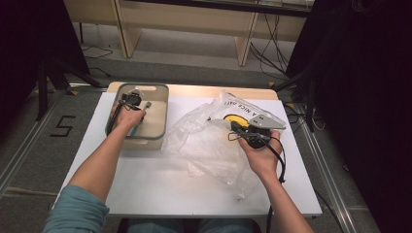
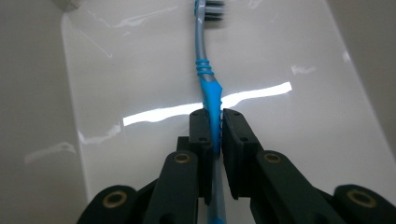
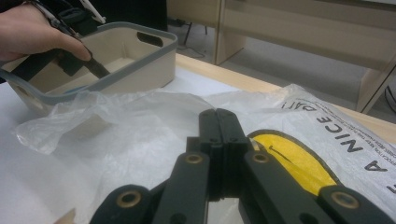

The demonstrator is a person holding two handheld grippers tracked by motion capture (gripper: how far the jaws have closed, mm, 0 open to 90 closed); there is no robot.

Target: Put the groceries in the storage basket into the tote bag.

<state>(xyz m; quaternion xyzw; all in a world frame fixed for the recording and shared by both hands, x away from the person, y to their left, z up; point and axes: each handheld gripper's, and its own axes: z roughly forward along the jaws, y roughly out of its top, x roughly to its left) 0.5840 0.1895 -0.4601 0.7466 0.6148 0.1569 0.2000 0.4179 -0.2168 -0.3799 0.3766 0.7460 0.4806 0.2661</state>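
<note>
Left gripper (image 2: 213, 133): its two black jaws are squeezed tight on the blue handle of the toothbrush (image 2: 207, 79).

Toothbrush: it is down inside the bin (image 1: 161, 114), close to the shiny floor. The bristle end points away from the jaws. I cannot tell if it touches the floor.

Bin: a pale box with a grey rim. It sits at the back left of the white table (image 1: 145, 184).

Right gripper (image 3: 218, 122): its jaws are pressed together over the plastic bag (image 3: 140, 126). I cannot tell if a bit of bag is pinched in them.

Plastic bag: clear and crinkly, with a yellow smiley face. It lies flat on the table, just beside the bin.

What could go wrong, slip: the handle is thin and smooth. I think it could slide or twist in the jaws if the hand tips fast.

What could go wrong, bump: the long brush could knock the bin wall or rim on the way up.

What could go wrong, bag: the bag is floppy. Its mouth may flop shut, so the brush could miss it.
</note>
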